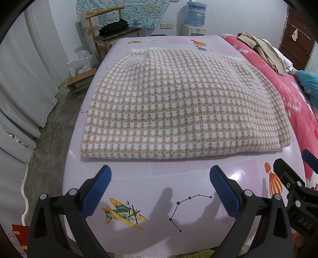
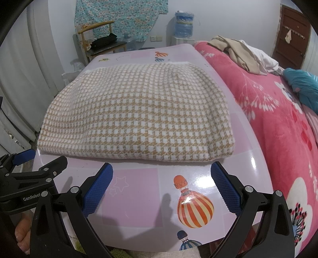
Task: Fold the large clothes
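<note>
Both grippers parked low at near table edge, side by side, likely staged for next grab or done. Left gripper [image 1: 160,190] jaws wide apart, holding nothing, touching nothing, blue pads [image 1: 96,191] over bare vinyl with plane print [image 1: 123,213] between. Right gripper [image 2: 162,189] same: spread wide, empty, hovering over balloon print [image 2: 193,208]. Just beyond fingertips, sweater [image 1: 169,107] lying flat mid-table, checked tan and white, folded into a rough rectangle, thick doubled near edge facing the grippers, right side tucked under. Laid square to table [image 1: 174,176] edge, probably so a near-edge pinch from both grippers can carry one more fold away. Judged mostly folded; white hem strip showing at far edge. To the right, touching table side, pink bed [image 2: 278,123] with beige clothes pile [image 2: 238,51], likely waiting their turn. Farther back, chair [image 1: 111,29] with black item, water jug [image 1: 195,12] by wall.
</note>
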### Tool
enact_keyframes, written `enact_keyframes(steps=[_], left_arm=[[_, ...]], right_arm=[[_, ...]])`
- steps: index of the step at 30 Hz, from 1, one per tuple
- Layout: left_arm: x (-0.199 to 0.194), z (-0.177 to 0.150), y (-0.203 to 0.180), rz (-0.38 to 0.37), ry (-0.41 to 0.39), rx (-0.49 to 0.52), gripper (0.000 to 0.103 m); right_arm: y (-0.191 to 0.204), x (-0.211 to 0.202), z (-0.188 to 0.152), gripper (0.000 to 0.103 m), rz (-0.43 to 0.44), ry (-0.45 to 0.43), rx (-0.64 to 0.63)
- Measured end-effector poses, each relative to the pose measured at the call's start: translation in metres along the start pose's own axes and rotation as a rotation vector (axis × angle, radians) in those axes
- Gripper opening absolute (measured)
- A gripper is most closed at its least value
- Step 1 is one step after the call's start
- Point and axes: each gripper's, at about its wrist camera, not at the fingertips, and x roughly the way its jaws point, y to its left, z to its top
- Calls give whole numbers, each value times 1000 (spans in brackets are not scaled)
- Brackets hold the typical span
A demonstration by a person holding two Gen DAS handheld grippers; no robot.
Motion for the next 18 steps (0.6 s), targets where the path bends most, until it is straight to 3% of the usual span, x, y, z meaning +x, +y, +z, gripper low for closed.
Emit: enact_keyframes(steps=[18], left_arm=[[0,0,-1,0,0,1,97]], right_arm=[[2,0,0,95,-1,1,1]])
